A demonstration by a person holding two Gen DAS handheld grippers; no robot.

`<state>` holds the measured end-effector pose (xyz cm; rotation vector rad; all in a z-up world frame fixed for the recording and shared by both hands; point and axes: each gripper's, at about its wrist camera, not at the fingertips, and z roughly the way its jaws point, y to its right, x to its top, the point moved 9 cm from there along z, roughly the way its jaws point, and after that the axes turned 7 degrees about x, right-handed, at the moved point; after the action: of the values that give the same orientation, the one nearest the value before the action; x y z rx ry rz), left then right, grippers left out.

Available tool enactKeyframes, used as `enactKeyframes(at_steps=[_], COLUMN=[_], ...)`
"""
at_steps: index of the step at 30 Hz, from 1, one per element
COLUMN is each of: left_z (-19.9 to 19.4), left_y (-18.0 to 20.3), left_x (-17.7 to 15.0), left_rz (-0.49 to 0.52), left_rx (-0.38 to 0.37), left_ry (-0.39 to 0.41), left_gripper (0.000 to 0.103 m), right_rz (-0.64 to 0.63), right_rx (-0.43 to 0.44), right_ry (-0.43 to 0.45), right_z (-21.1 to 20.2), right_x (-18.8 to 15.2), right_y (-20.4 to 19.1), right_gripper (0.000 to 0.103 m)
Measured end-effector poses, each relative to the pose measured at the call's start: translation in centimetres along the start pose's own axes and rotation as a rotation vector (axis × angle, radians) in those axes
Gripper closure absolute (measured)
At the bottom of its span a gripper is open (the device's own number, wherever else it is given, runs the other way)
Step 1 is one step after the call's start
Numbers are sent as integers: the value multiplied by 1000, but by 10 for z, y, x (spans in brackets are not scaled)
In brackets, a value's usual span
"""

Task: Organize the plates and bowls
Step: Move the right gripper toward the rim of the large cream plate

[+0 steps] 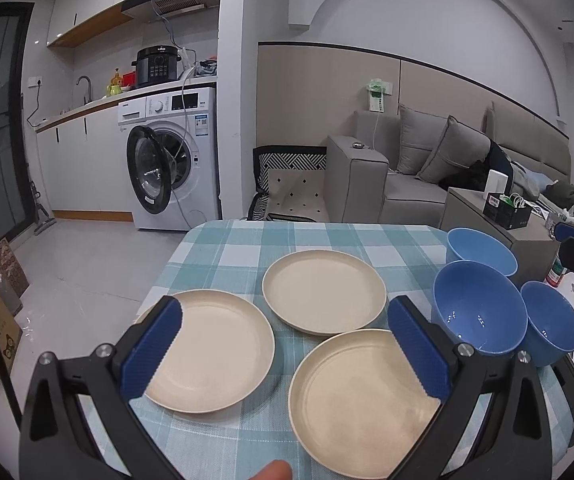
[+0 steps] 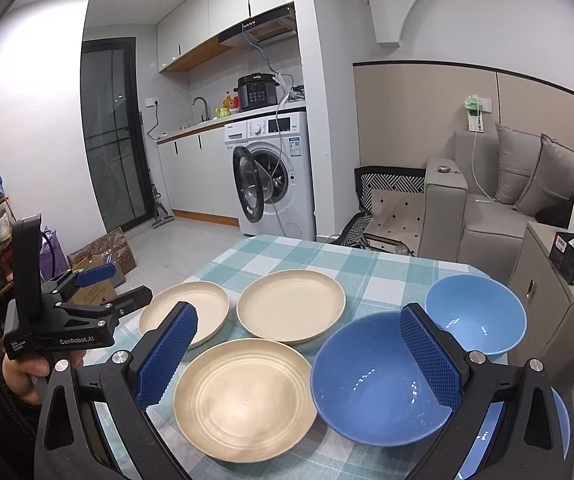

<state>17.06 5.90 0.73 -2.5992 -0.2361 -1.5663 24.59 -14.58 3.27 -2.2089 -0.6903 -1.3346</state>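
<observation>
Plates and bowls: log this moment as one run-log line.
plates: three cream, separate, unstacked | bowls: three blue, unstacked | left hand-held gripper: open, empty | right hand-held gripper: open, empty

Both wrist cameras look down close over the table's (image 1: 223,248) near edge toward the washing machine (image 2: 275,172); the left sits further left. Both show plates (image 1: 323,296) and bowls (image 2: 379,376).

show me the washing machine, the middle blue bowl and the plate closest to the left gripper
washing machine (image 1: 175,160): left wrist view, open drum.
middle blue bowl (image 2: 371,380): right wrist view, inner floor.
nearest plate (image 1: 351,400): left wrist view, centre.
</observation>
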Motion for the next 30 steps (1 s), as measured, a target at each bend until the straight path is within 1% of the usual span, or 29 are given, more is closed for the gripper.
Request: enactKeyframes(at_steps=[4,11,17,26,30], left_z=[11,31,45,75,85], left_y=[-3,-7,-7,-10,-12], left_x=[4,14,21,29,29], left_rz=[-2,-11,-10,0,16], left_rx=[9,22,-4,-7,29], left_ry=[-4,-25,-42,-78,-86], left_gripper=[0,0,0,0,0], right_rz=[8,-31,-21,7,19], right_rx=[1,-4,2,0,4], right_ry=[-16,-57,-107,-158,-181], right_z=[12,37,61,94,112], right_x=[7,18,23,33,37], right_y=[4,7,16,31,38], right_gripper=[0,0,0,0,0])
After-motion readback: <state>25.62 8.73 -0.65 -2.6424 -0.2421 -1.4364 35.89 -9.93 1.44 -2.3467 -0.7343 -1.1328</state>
